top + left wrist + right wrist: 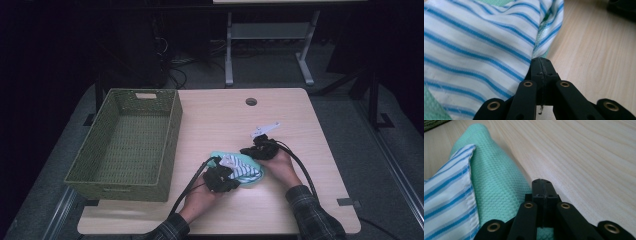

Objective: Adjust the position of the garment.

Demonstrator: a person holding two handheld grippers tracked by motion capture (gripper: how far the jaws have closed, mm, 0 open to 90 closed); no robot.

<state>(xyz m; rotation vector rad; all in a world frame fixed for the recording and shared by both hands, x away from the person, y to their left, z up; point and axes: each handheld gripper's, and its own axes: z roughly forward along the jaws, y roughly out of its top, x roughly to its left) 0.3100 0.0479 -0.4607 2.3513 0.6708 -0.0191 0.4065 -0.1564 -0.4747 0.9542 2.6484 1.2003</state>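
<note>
Now, low in the frame, the left gripper is clamped tight on the blue-striped white cloth, the right gripper pinches the mint-green waffle cloth just beyond, and the green wicker basket sits at left.

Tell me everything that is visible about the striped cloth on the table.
The striped cloth is white with thin blue stripes, a light woven fabric with a stitched hem. It lies crumpled on top of a mint green waffle-textured cloth, near the front middle of the wooden table, to the right of the green wicker basket. The left gripper has its jaws closed at the cloth's edge, seemingly pinching it. The right gripper, jaws closed, sits beside the green cloth.
</note>
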